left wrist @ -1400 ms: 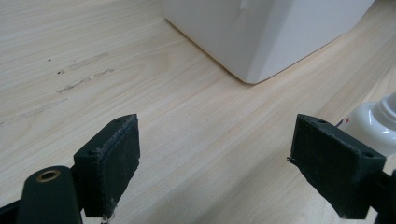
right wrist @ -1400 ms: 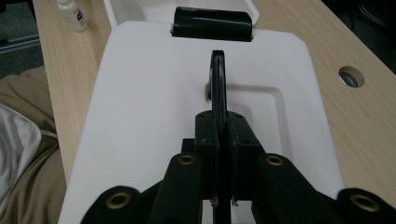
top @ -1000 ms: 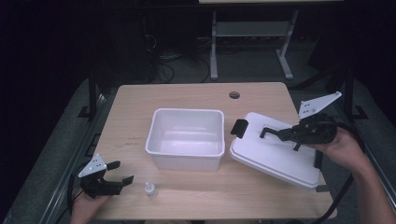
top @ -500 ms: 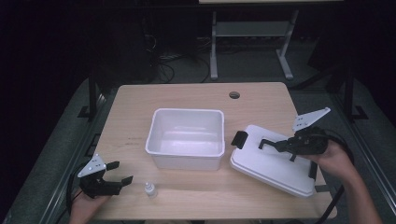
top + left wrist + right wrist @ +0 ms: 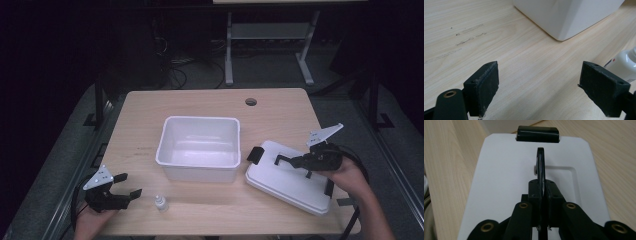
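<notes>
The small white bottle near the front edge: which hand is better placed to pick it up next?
Left. The left tool is open beside the small white bottle; the right tool is shut on the black handle of the white rectangular lid.

A small white bottle (image 5: 160, 202) stands on the wooden table (image 5: 200, 102), near an open white tub (image 5: 198, 148).

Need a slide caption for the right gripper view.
Right gripper shut on the black handle of the white lid.
</notes>
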The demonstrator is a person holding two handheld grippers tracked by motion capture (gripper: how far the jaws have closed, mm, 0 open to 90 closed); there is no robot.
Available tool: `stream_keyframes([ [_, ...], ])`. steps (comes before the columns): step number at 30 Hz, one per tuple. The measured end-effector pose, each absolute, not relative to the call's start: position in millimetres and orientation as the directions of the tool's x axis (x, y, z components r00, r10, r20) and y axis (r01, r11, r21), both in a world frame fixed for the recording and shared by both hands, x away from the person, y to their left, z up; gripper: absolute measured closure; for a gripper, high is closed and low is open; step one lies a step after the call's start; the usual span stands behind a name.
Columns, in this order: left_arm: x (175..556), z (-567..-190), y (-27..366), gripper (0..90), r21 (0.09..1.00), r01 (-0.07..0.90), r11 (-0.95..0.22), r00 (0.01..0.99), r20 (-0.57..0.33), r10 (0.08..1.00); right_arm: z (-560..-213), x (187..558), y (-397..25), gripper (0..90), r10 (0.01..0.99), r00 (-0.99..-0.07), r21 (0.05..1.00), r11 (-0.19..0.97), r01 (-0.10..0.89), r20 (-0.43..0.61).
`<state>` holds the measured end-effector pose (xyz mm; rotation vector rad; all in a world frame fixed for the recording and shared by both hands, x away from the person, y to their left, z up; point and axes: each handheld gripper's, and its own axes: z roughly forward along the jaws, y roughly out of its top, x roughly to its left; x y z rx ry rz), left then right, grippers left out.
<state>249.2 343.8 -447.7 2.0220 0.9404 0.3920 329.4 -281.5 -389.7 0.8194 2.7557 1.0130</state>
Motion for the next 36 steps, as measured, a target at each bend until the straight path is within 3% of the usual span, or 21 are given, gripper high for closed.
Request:
stream_keyframes([
  [20, 248.6, -449.0, 342.6, 15.7, 0.803, 0.474, -0.361, 0.671, -0.064, 0.739, -410.6, 324.4, -274.2, 83.0, 0.529, -0.846, 0.603, 0.652, 0.460, 0.073],
  [22, 248.6, -449.1, 342.5, 15.8, 0.801, 0.473, -0.366, 0.672, -0.060, 0.738, -410.2, 321.9, -274.7, 77.8, 0.530, -0.844, 0.625, 0.633, 0.456, 0.079],
  [25, 248.5, -449.5, 341.8, 15.8, 0.800, 0.474, -0.368, 0.674, -0.061, 0.737, -409.5, 319.9, -274.5, 77.7, 0.527, -0.847, 0.632, 0.632, 0.449, 0.074],
  [36, 248.2, -449.0, 339.3, 16.0, 0.797, 0.478, -0.370, 0.678, -0.067, 0.732, -404.4, 304.9, -265.9, 63.5, 0.509, -0.858, 0.661, 0.622, 0.421, 0.067],
])
